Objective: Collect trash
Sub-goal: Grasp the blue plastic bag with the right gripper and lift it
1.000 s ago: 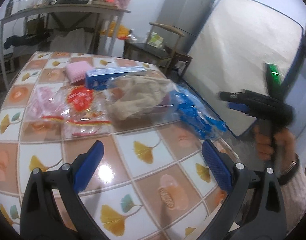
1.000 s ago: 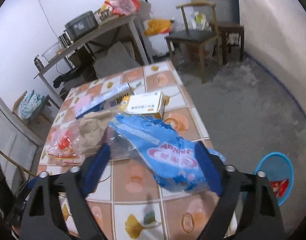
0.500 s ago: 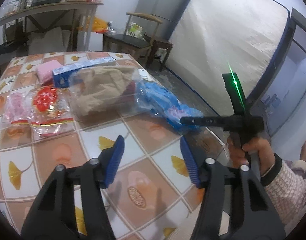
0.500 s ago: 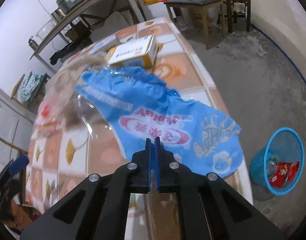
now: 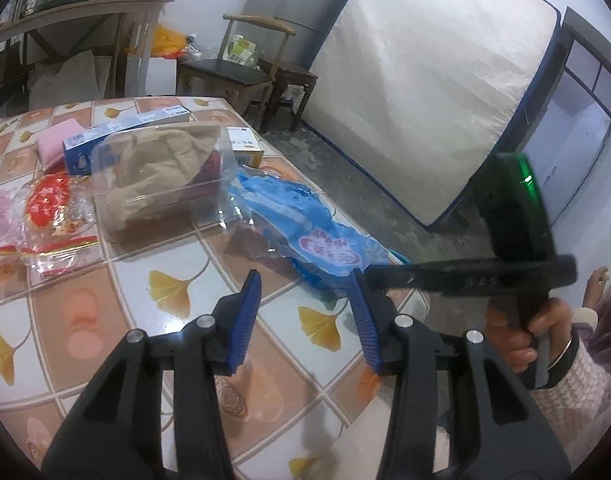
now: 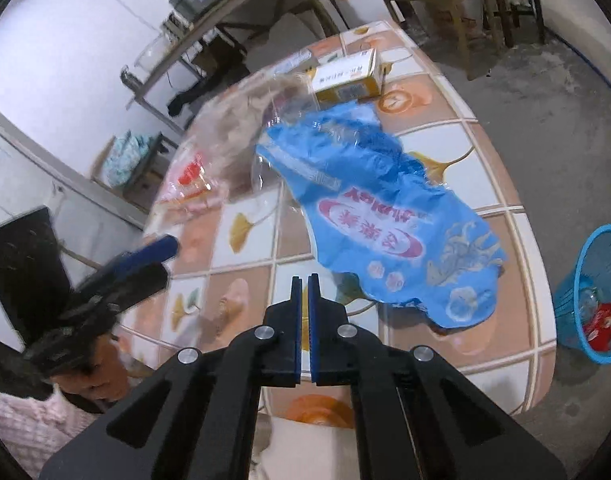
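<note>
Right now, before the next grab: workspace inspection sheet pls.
Surface: tiled table, ginkgo-leaf pattern.
Job's things: blue plastic bag hanging over the table edge; blue trash basket on the floor, red wrapper inside.
Clutter: clear container with brown paper, red snack packets, white-yellow box.
Grippers: left tongs open; right tongs shut, empty, beside the bag.
Cables: nothing seen.
Surroundings: mattress, chair.

left claw (image 6: 145,260): blurred | clear container (image 6: 241,128): blurred | basket (image 6: 597,300): edge-cut
</note>
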